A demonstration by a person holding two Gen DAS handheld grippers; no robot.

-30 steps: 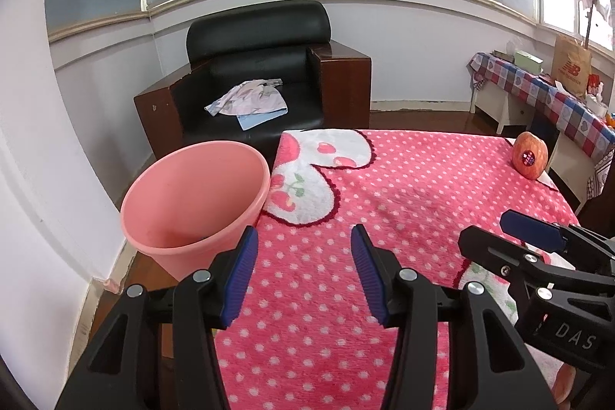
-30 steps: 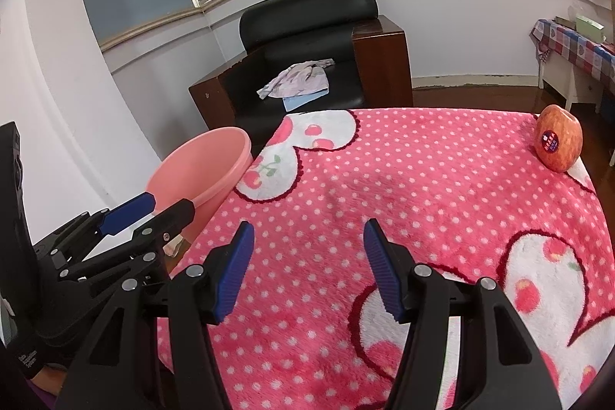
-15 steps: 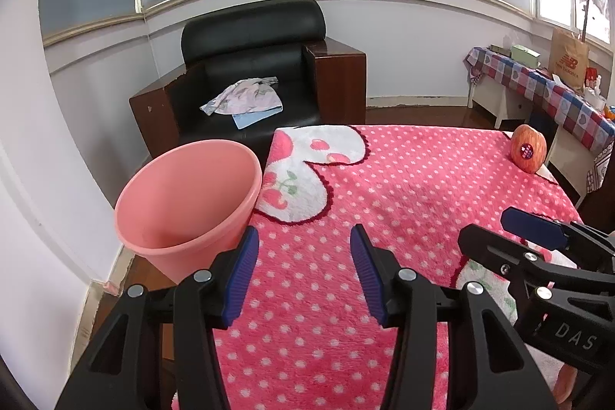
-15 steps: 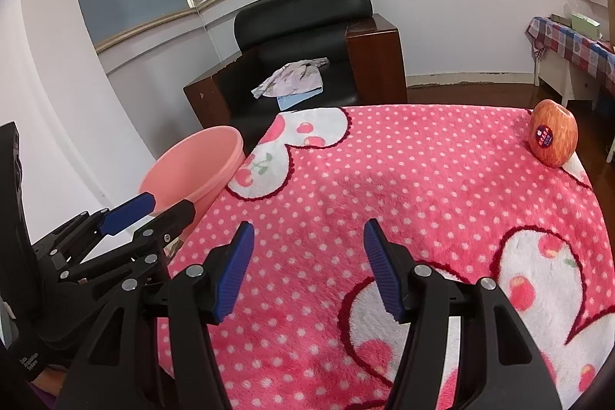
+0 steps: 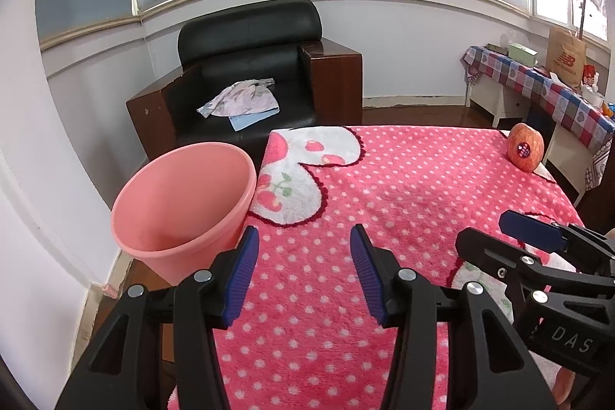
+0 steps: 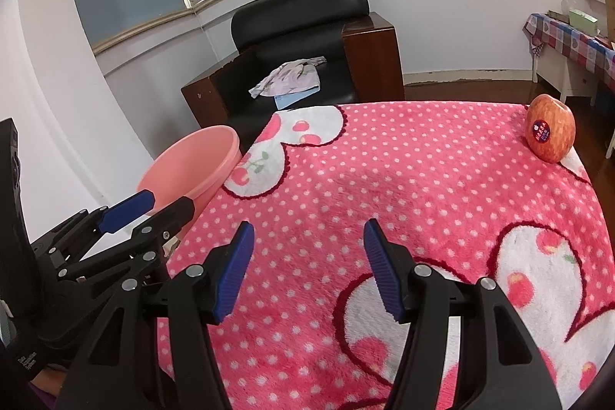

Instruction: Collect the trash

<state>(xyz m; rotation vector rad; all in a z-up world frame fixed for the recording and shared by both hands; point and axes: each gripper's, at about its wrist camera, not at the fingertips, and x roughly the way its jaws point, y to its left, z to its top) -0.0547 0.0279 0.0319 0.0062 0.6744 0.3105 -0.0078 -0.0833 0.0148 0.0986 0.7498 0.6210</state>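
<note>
Pink polka-dot blanket (image 5: 403, 195) covered the tabletop; both views had widened since earlier. Left gripper (image 5: 303, 269) and right gripper (image 6: 307, 266) held jaws apart, empty. Apple (image 6: 550, 128) sat far from the pink bin (image 5: 180, 206), uncollected.

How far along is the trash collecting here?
Nothing looks collected yet: what shows of the inside of the pink bin is bare. Nothing is in hand either; the left gripper and right gripper are both open above the polka-dot blanket. The only loose item on it is an apple at the far corner.
</note>
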